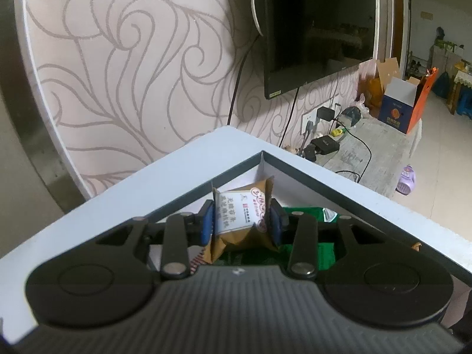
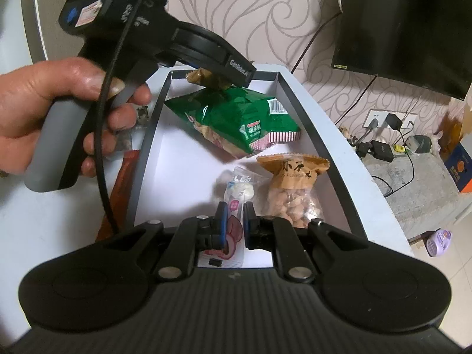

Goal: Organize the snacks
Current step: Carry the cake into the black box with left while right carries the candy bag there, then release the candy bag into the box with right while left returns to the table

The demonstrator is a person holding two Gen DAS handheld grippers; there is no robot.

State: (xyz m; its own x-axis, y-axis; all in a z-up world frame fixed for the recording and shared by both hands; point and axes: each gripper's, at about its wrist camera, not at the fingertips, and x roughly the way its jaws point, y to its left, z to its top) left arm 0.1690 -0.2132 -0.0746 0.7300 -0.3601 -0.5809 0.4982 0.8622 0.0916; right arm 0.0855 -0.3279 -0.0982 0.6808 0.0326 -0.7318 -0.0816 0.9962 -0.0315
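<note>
Right gripper [image 2: 235,224] pinches a thin clear lollipop-style packet [image 2: 236,194] by its edge, low over the near end of the shallow white tray with dark rim [image 2: 309,124], beside a brown-topped clear bag of nuts [image 2: 292,188]. Mid-tray: a green crinkly snack bag [image 2: 236,118]. Left gripper [image 1: 241,221] clamps a small brown-and-white wrapped pastry [image 1: 240,215] over the far corner, probably poised to drop it there.

The left hand-held gripper [image 1: 242,221], gripped by a hand [image 2: 56,112], points down over the far end of the box [image 2: 312,124], pads pressing a brown packet [image 1: 240,215]. The right hand-held gripper [image 2: 235,224] at the near end is closed.
</note>
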